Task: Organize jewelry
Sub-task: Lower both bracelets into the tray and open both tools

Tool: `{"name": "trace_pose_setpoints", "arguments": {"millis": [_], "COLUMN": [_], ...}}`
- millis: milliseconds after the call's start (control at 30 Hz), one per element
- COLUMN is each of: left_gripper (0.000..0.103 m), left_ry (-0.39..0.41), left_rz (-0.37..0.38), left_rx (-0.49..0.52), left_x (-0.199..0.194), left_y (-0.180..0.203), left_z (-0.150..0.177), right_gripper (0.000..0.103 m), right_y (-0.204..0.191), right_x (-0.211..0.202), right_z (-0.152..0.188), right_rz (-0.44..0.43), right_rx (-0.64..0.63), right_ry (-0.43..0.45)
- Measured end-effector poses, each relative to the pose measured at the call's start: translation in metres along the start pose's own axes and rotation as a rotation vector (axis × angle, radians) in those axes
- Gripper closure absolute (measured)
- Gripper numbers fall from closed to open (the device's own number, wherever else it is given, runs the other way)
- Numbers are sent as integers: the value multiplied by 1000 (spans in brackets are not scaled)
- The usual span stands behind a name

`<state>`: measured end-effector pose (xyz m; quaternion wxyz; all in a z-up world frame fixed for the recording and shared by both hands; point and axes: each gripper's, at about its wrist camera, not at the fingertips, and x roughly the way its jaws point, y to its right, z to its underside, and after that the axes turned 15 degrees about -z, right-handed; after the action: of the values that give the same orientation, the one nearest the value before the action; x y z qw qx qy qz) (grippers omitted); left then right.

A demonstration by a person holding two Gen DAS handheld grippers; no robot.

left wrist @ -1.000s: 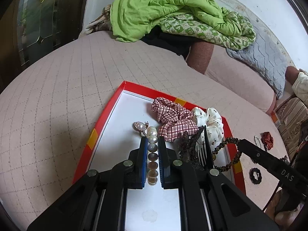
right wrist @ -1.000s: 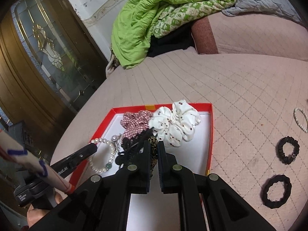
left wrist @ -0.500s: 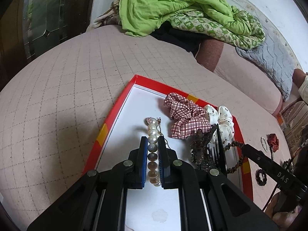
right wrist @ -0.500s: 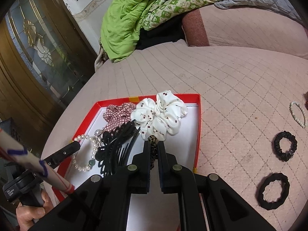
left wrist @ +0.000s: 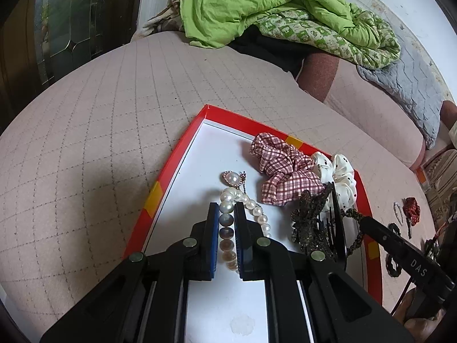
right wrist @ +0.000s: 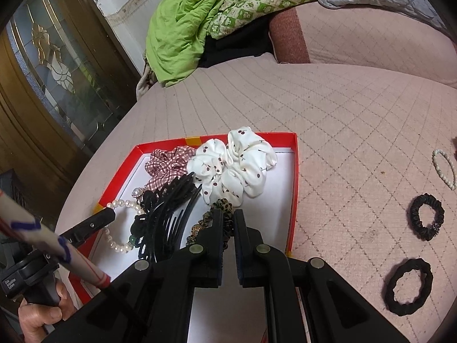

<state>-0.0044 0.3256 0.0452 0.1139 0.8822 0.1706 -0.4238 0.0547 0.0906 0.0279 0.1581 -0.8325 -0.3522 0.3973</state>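
A red tray (left wrist: 171, 168) with a white floor lies on the pink quilted bed. My left gripper (left wrist: 227, 208) is shut on a pearl bracelet (left wrist: 227, 223), whose loop rests on the tray floor beside a pearl pendant (left wrist: 232, 177). In the tray are a plaid scrunchie (left wrist: 282, 171), a white spotted scrunchie (right wrist: 234, 168) and a black hair comb (right wrist: 165, 211). My right gripper (right wrist: 228, 214) is shut on a leopard-print hair tie (right wrist: 212, 217) just above the tray, next to the comb. The left gripper (right wrist: 110, 214) shows at the tray's left rim.
On the bed right of the tray lie two black scrunchies (right wrist: 427, 217) (right wrist: 408, 285), a small pearl bracelet (right wrist: 444, 168) and a red hair tie (left wrist: 411, 208). A green quilt (left wrist: 257, 5) is heaped at the back. A glazed wooden door (right wrist: 57, 65) stands to the left.
Both hands have tilted slightly over the tray. The bracelet's loop now lies spread to the right of the left fingers, and more of the leopard hair tie shows ahead of the right fingers.
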Motion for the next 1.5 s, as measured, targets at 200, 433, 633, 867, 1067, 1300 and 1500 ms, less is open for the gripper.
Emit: {"name": "trace_pose_setpoints", "arguments": {"millis": [200, 433, 633, 867, 1067, 1300, 1500], "left_gripper": [93, 93, 93, 93, 93, 93, 93], "left_ry": [-8, -9, -7, 0, 2, 6, 11], "left_rz": [-3, -5, -11, -18, -22, -29, -41], "left_rx": [-5, 14, 12, 19, 18, 29, 36], "left_x": [4, 8, 10, 9, 8, 9, 7], "left_y": [-1, 5, 5, 6, 7, 9, 12], "left_z": [-2, -6, -7, -7, -7, -7, -6], "right_gripper": [94, 94, 94, 94, 94, 94, 92], "right_y": [3, 3, 2, 5, 5, 7, 7], "right_x": [2, 5, 5, 5, 6, 6, 7], "right_z": [0, 0, -1, -1, -1, 0, 2], "right_rz": [11, 14, 42, 48, 50, 52, 50], "right_rx": [4, 1, -7, 3, 4, 12, 18], "right_ry": [-4, -11, -16, -20, -21, -31, -38]}}
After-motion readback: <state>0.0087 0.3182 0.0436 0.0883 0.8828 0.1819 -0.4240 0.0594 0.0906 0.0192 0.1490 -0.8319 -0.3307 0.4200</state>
